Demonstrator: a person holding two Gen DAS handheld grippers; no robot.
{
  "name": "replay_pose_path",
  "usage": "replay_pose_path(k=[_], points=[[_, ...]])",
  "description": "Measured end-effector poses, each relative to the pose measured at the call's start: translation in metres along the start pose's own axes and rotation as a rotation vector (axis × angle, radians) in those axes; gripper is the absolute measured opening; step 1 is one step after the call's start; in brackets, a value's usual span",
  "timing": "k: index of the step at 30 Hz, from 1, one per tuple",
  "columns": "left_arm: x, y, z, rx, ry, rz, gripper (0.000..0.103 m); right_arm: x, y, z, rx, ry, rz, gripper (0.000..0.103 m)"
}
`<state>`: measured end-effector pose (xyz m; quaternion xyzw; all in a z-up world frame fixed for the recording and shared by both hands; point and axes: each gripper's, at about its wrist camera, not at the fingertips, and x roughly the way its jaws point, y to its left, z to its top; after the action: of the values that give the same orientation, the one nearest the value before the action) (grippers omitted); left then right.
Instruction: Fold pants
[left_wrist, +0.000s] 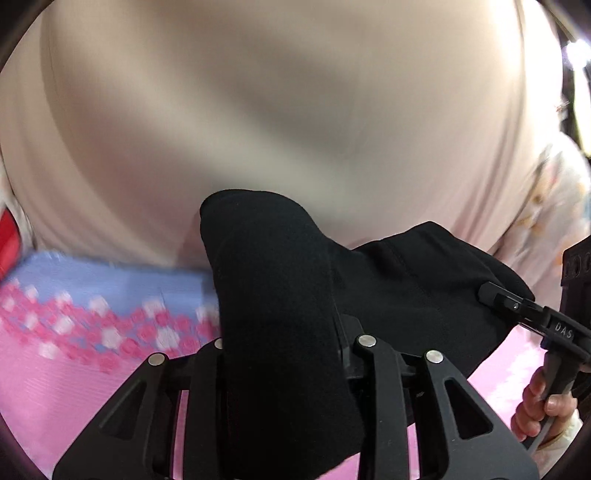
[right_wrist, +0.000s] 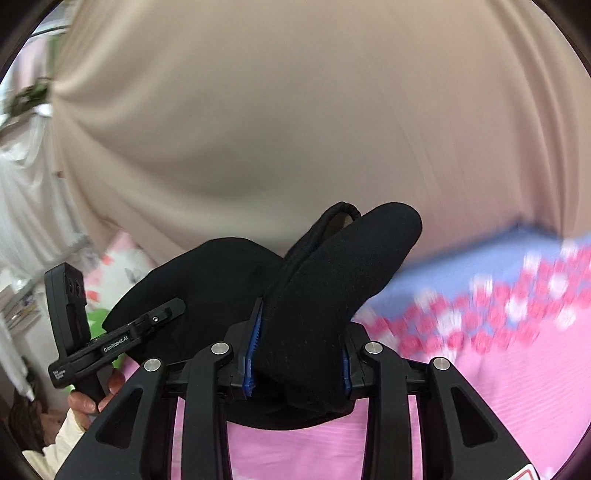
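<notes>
Black pants (left_wrist: 280, 314) hang bunched between both grippers, lifted above the pink mat (right_wrist: 517, 398). Left gripper (left_wrist: 280, 354) is clamped on a thick fold that rises straight ahead of its fingers; from there the cloth stretches off to its right toward the right gripper (right_wrist: 295, 354), likewise closed on a wad of fabric between blue pads (right_wrist: 255, 343). Beyond both, a beige garment (right_wrist: 295, 129) fills the view; flowered blue matting (left_wrist: 110, 288) lies below it.

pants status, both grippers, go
Left gripper and right gripper both shut on black pants, lifted above pink mat. Nothing in the way.
</notes>
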<state>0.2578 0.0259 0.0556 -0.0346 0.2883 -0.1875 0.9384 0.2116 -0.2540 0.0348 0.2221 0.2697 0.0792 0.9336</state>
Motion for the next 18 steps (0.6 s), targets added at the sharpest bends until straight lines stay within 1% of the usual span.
replay_pose_path(k=[2,3,4,5,6,7,8,9,10,11,12,13,14,15,16,17,18], points=[[0.045,0.016,-0.020,-0.046,0.100,0.006,0.029,0.049,-0.037,-0.022,0.063,0.121,-0.057,0.035],[0.071,0.027,-0.035,-0.079,0.196,0.014,0.030,0.073,-0.055,-0.035,0.099,0.213,-0.094,0.038],[0.086,0.035,-0.047,-0.102,0.251,0.029,0.040,0.087,-0.068,-0.048,0.126,0.285,-0.130,0.053],[0.085,0.041,-0.055,-0.119,0.241,0.026,0.048,0.088,-0.076,-0.054,0.150,0.302,-0.120,0.054],[0.077,0.046,-0.059,-0.119,0.221,0.005,0.050,0.083,-0.083,-0.055,0.192,0.299,-0.077,0.054],[0.068,0.048,-0.060,-0.101,0.235,0.024,0.053,0.069,-0.087,-0.050,0.211,0.288,-0.095,0.055],[0.059,0.050,-0.059,-0.095,0.239,0.046,0.056,0.051,-0.084,-0.041,0.176,0.252,-0.181,0.057],[0.044,0.052,-0.057,-0.087,0.225,0.077,0.056,0.035,-0.077,-0.033,0.120,0.205,-0.252,0.057],[0.029,0.052,-0.054,-0.071,0.204,0.119,0.059,0.022,-0.068,-0.025,0.067,0.173,-0.259,0.051],[0.020,0.050,-0.051,-0.061,0.190,0.144,0.060,0.017,-0.062,-0.020,0.048,0.167,-0.239,0.045],[0.010,0.048,-0.046,-0.053,0.171,0.172,0.060,0.015,-0.053,-0.014,0.036,0.166,-0.205,0.029],[0.005,0.046,-0.040,-0.059,0.158,0.189,0.060,0.018,-0.042,-0.008,0.025,0.172,-0.185,0.024],[-0.001,0.040,-0.035,-0.074,0.144,0.185,0.061,0.026,-0.032,-0.005,0.008,0.183,-0.166,0.024],[-0.004,0.036,-0.035,-0.083,0.145,0.178,0.063,0.033,-0.023,-0.007,-0.015,0.193,-0.147,0.021],[-0.003,0.032,-0.033,-0.090,0.155,0.178,0.069,0.049,-0.013,-0.012,-0.056,0.215,-0.141,0.020],[0.001,0.029,-0.031,-0.090,0.173,0.206,0.073,0.070,-0.009,-0.020,-0.092,0.260,-0.153,0.020],[0.005,0.022,-0.031,-0.078,0.192,0.234,0.074,0.085,-0.011,-0.027,-0.106,0.302,-0.172,0.018]])
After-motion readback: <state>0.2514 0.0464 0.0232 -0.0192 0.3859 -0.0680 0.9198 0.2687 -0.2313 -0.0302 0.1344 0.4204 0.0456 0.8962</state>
